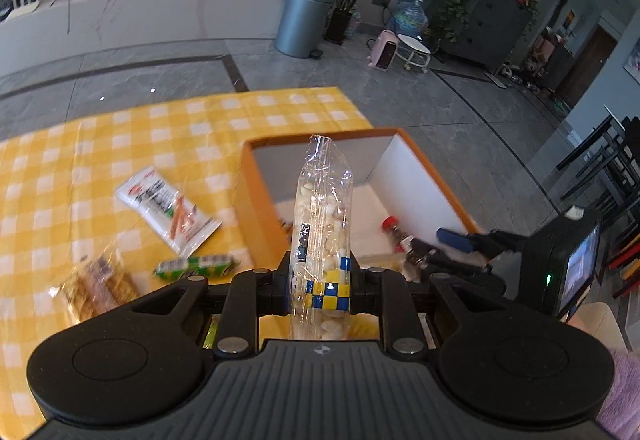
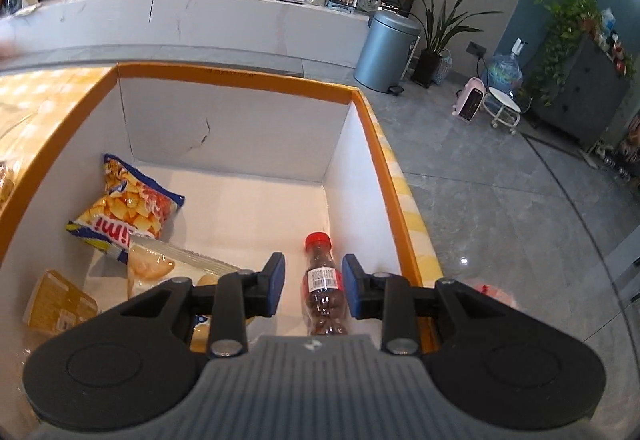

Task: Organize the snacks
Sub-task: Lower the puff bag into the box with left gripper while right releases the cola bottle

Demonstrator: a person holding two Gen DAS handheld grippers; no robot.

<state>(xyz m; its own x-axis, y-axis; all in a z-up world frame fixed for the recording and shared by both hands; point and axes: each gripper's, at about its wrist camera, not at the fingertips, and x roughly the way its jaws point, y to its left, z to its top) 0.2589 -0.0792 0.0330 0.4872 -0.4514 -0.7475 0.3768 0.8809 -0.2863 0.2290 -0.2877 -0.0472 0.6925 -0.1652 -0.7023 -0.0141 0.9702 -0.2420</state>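
Yellow-checked tabletop [image 1: 120, 127] carries an orange-rimmed box [image 2: 240, 79]. Left tool [image 1: 320, 290] pinches a clear snack bag [image 1: 322, 224] upright. Right tool [image 2: 313, 286], spread, straddles a red-capped bottle [image 2: 322, 280] inside the box.

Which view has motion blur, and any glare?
Left wrist: snacks on the cloth smear with motion blur, while the held bag stays sharp. Right wrist: sharp in the box; a small glare spot on the floor.

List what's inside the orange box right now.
Orange box holds a chip bag, a red-capped bottle and two packets by the near wall; the right claw covers the near floor.
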